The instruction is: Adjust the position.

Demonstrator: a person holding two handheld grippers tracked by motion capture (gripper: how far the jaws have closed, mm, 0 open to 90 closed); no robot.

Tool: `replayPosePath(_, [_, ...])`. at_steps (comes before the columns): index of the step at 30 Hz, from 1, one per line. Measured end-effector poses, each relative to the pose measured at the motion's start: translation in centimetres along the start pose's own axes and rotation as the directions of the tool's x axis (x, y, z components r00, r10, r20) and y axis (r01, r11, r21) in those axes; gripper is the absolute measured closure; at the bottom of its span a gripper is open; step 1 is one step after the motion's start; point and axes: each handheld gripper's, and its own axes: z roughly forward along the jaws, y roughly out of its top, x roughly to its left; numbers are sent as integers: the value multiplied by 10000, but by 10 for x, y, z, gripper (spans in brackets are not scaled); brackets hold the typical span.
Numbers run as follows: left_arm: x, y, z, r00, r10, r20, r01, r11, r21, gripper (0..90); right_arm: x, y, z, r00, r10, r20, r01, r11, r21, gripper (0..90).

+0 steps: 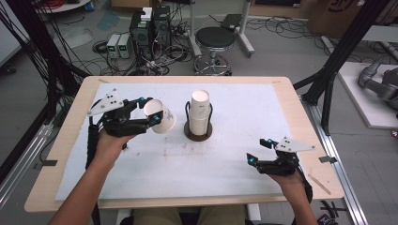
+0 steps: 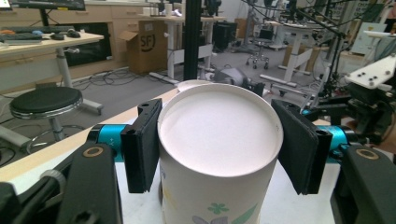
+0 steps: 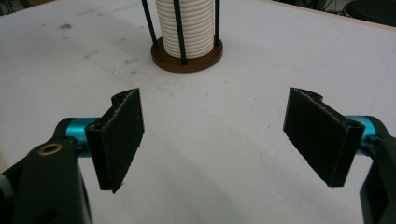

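My left gripper [image 1: 151, 111] is shut on a white paper cup [image 1: 160, 116] with a floral print, held tilted just above the table, left of the cup holder. In the left gripper view the cup [image 2: 217, 149] sits bottom-up between the two black pads [image 2: 142, 144], which press on its sides. A stack of white cups [image 1: 200, 111] stands in a dark-based wire holder [image 1: 198, 133] at the table's middle; in the right gripper view the stack [image 3: 187, 25] lies ahead. My right gripper [image 1: 261, 151] rests open near the front right, nothing between its pads [image 3: 123, 135].
The white mat [image 1: 225, 164] covers a wooden table [image 1: 75, 108]. Beyond the far edge are a black stool [image 1: 214, 40], computer cases [image 1: 150, 28] and cables on the floor. A black frame post [image 1: 338, 61] stands to the right.
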Motion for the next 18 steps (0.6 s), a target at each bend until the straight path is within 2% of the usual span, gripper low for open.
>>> replayPosePath(9, [-8, -13, 4, 9987, 88, 494, -101, 9996, 263, 369, 5, 5, 6, 9996, -23, -288, 20, 9999, -114, 206])
replayPosePath(18, [-25, -32, 14, 9946, 142, 1024, -222, 9968, 773, 369, 12, 14, 20, 9936, -257, -1100, 258, 9997, 0, 205])
